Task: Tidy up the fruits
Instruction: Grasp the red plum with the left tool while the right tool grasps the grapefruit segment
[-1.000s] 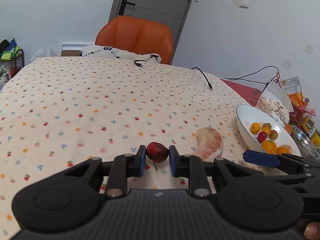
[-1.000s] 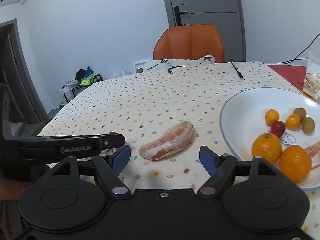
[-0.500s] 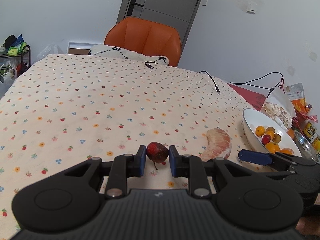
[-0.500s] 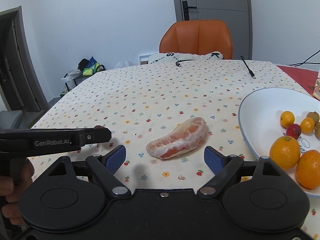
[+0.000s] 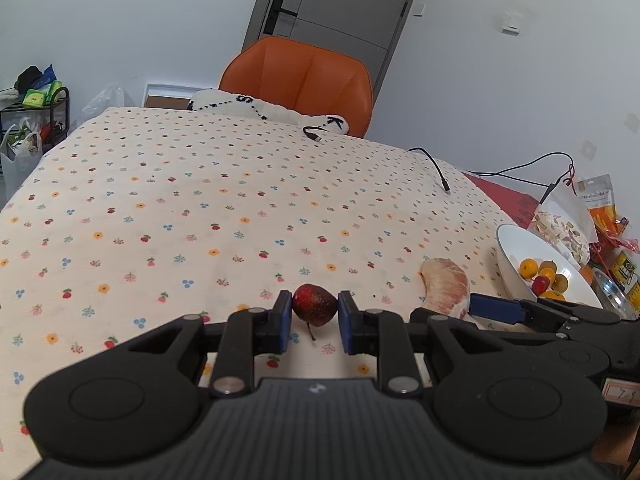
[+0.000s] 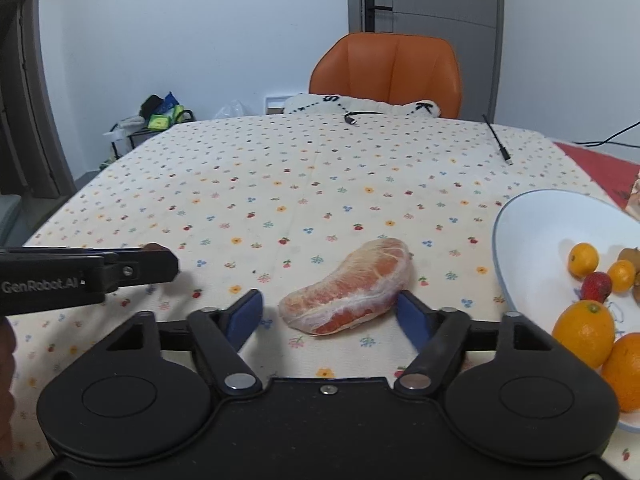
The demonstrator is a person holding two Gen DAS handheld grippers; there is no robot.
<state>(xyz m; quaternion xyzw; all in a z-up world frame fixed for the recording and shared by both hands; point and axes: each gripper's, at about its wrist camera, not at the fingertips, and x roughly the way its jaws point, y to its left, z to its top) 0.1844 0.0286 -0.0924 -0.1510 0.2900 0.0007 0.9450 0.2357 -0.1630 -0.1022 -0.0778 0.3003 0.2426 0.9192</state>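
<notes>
My left gripper [image 5: 311, 312] is shut on a small dark red fruit [image 5: 314, 305] with a stem, held just above the flowered tablecloth. A peeled pomelo segment [image 6: 349, 286] lies on the cloth, also seen in the left wrist view [image 5: 446, 286]. My right gripper [image 6: 330, 312] is open, its blue pads on either side of the segment's near end, not touching it. A white bowl [image 6: 528, 216] at the right holds oranges [image 6: 585, 333], small yellow fruits and a red one; it also shows in the left wrist view [image 5: 510, 240].
An orange chair [image 5: 298, 80] stands at the table's far end, with a white plush item [image 5: 256, 108] and black cables [image 5: 438, 168] there. Snack bags [image 5: 568, 224] sit beyond the bowl. The left gripper's body [image 6: 88, 274] reaches in from the left in the right wrist view.
My left gripper has risen slightly with the red fruit still held. My right gripper has moved forward and left, so the pomelo segment now sits between its open pads.
</notes>
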